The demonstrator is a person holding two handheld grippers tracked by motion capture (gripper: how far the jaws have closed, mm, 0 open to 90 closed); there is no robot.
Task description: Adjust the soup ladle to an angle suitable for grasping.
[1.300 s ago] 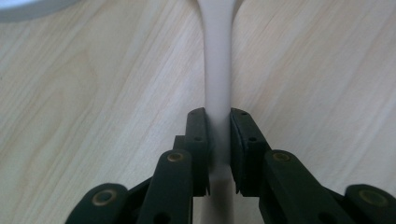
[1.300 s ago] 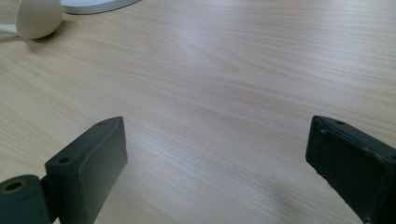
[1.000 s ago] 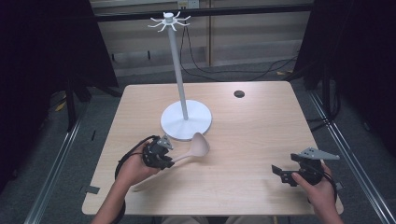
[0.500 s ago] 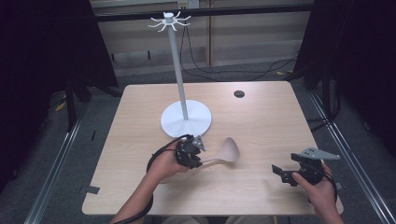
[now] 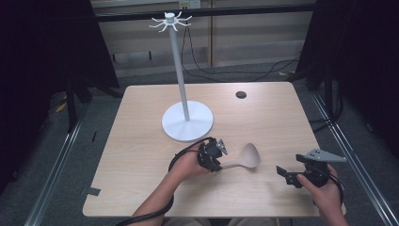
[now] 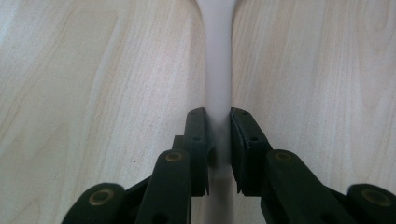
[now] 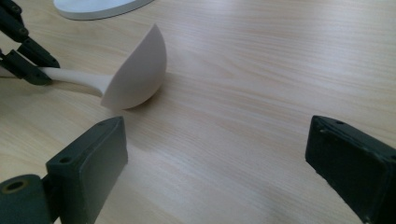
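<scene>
The left hand-held gripper (image 5: 217, 151) held the spoon (image 5: 244, 158) by its thin handle, jaws pinched on both sides, the bowl lying on the bench (image 5: 141, 141) near the stand (image 5: 187, 123). It looked light, stiff and smooth, best gripped mid-handle. The right hand-held gripper (image 5: 288, 174) stood wide and empty.
</scene>
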